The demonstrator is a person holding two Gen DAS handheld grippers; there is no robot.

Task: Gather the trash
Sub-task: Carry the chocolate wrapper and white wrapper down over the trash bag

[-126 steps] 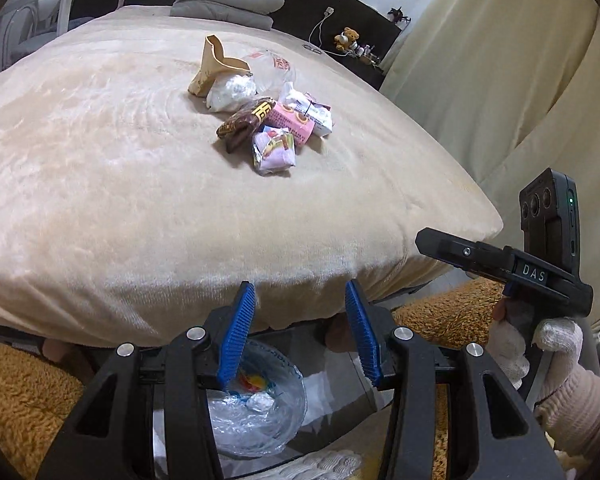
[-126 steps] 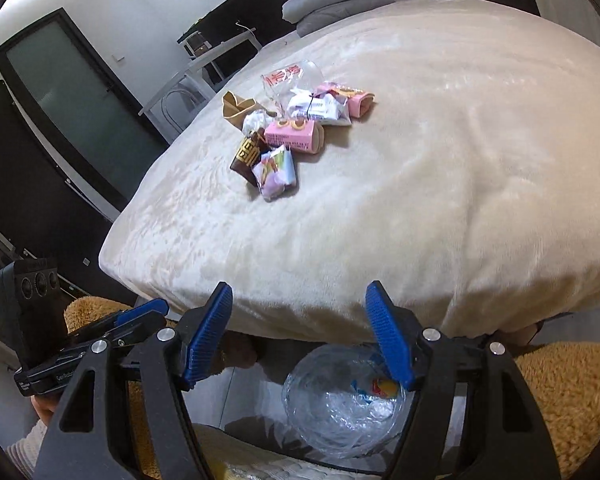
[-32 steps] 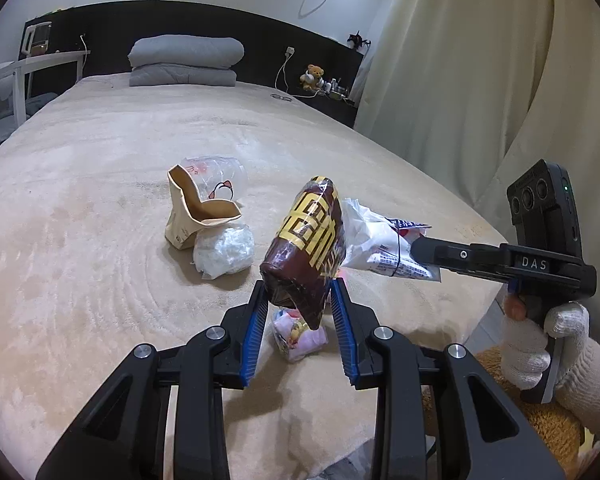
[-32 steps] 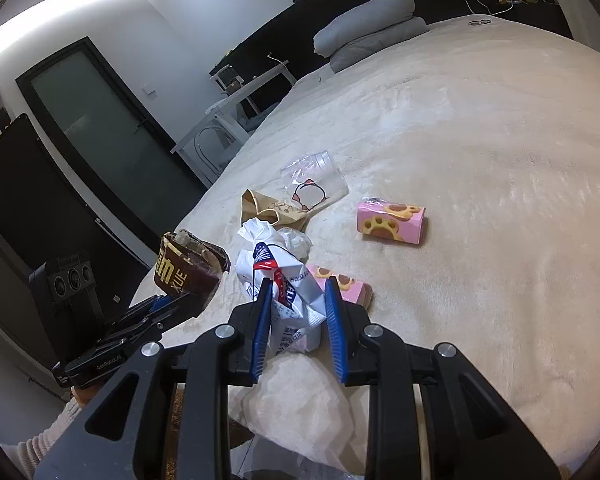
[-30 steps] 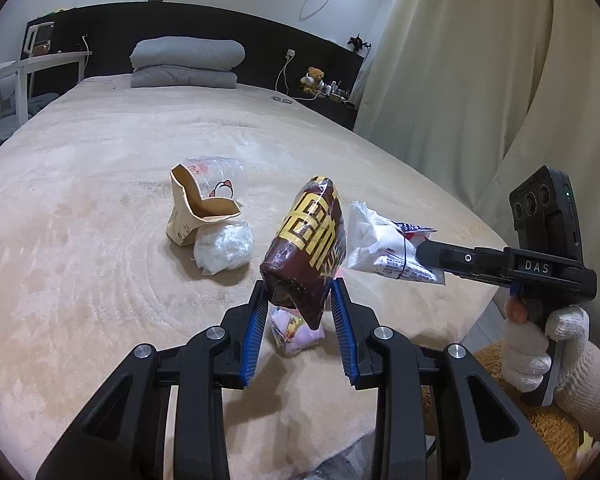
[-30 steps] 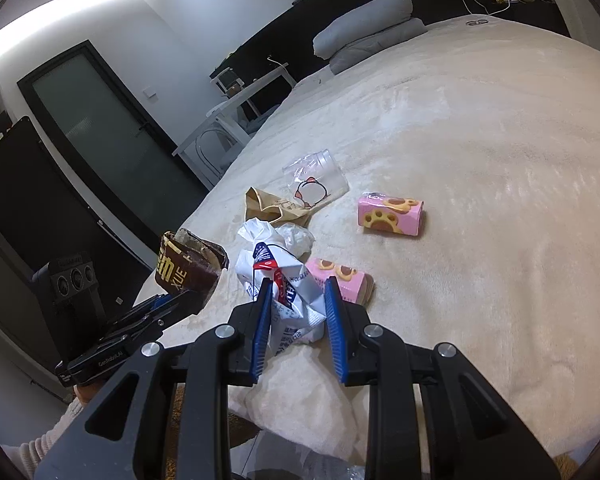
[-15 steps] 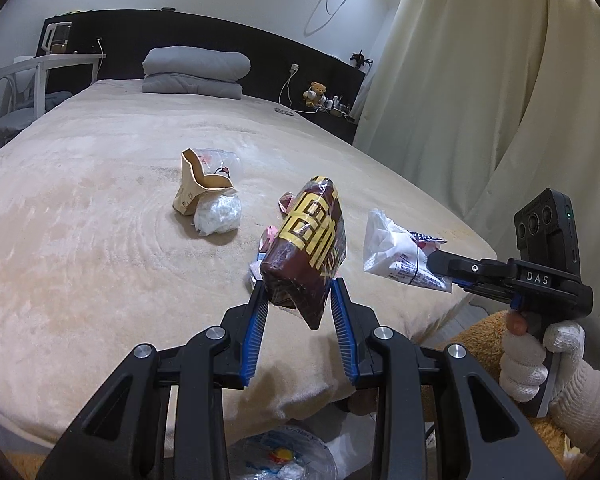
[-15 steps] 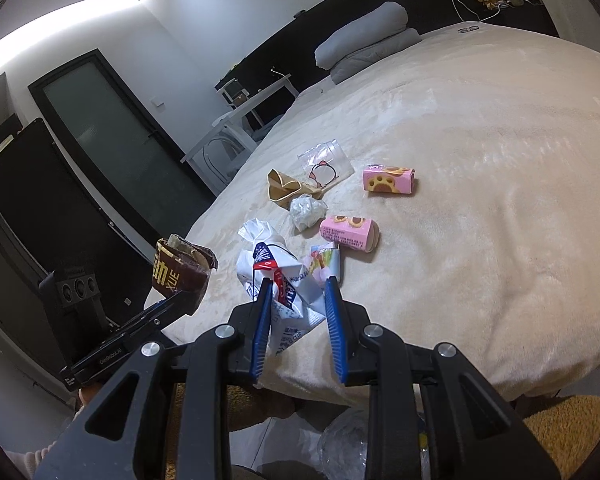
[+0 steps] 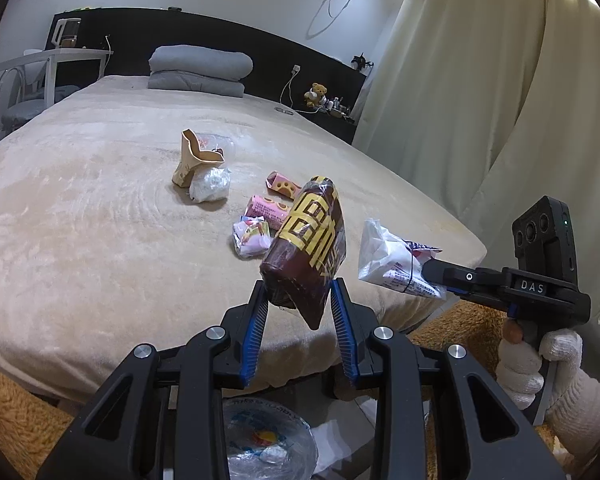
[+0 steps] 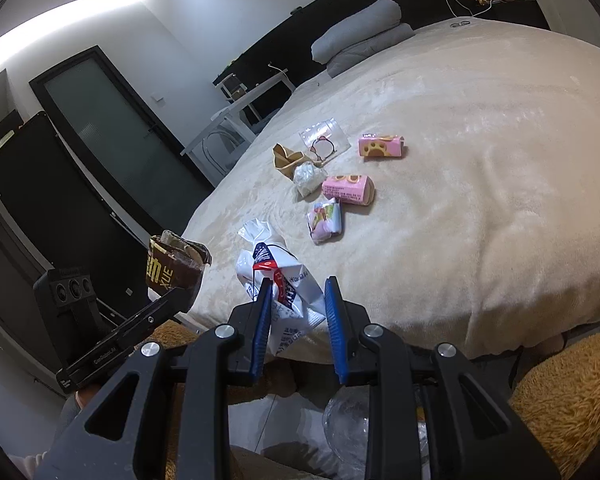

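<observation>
Two wrappers lifted off the bed

My left gripper (image 9: pixel 298 312) clamps the brown snack wrapper (image 9: pixel 308 248), my right gripper (image 10: pixel 296 312) the white wrapper (image 10: pixel 284 284); the lined trash bin (image 9: pixel 268 440) sits directly below both.

On the bed (image 9: pixel 80 216), your scraps cluster near the foot edge: a paper bag (image 9: pixel 194 156) furthest toward the pillows (image 9: pixel 198 70), a wad (image 9: pixel 210 185) touching it, two packets (image 9: pixel 266 210) nearer, a pouch (image 9: pixel 252 236) nearest the edge. Below the foot edge sits the bin (image 9: pixel 268 440), on the floor.
</observation>
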